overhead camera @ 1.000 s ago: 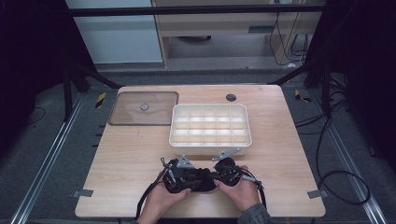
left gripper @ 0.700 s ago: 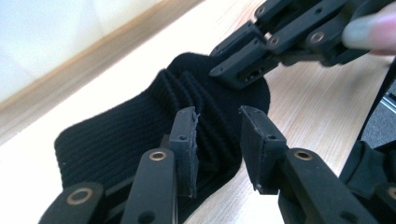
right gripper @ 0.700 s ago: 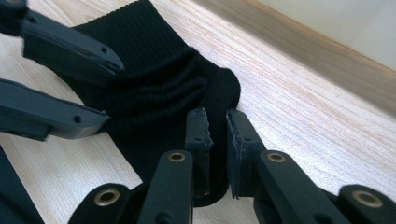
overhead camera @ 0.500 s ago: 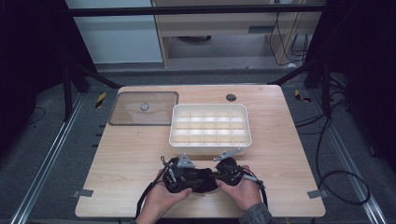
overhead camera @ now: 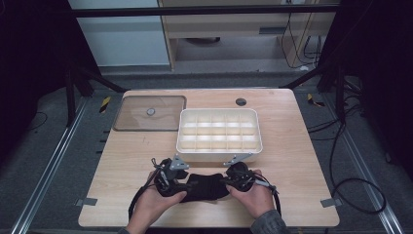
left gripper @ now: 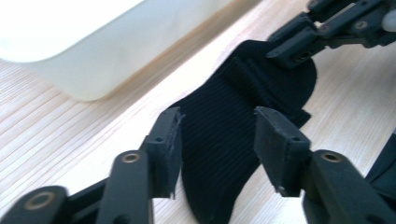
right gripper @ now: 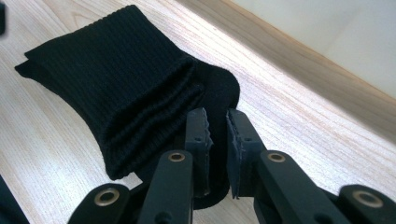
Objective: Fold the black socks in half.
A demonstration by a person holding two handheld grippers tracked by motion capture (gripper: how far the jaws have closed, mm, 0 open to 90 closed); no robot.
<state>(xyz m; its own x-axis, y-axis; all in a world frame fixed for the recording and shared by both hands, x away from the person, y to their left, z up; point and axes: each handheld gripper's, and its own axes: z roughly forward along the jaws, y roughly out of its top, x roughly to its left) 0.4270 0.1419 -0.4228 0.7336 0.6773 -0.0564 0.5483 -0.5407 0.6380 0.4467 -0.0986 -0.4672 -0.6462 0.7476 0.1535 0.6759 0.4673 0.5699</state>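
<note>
A wooden table (overhead camera: 122, 161) is seen from above. At its far left a clear lid (overhead camera: 150, 113) with a small knob lies flat. To the right of the lid, a white divided box (overhead camera: 218, 134) sits open, its compartments apparently empty. Just in front of the box, a folded black sock (overhead camera: 204, 186) lies on the wood between two hand-held grippers.

The left gripper (left gripper: 217, 133) is seen with its jaws spread apart over the sock, which lies beneath and between them without being pressed; the jaws have just been opening. The right gripper (right gripper: 217, 122) is clamped on the sock's folded edge, with a thin fold of fabric pinched between nearly closed jaws.

The step in hand appears to be folding the sock for the box. To do it well, the right grip should probably be kept firm so the fold is not lost, and the left jaws should be brought to a fresh hold across all layers, low to the table.

No brand, label or readable writing is visible.
</note>
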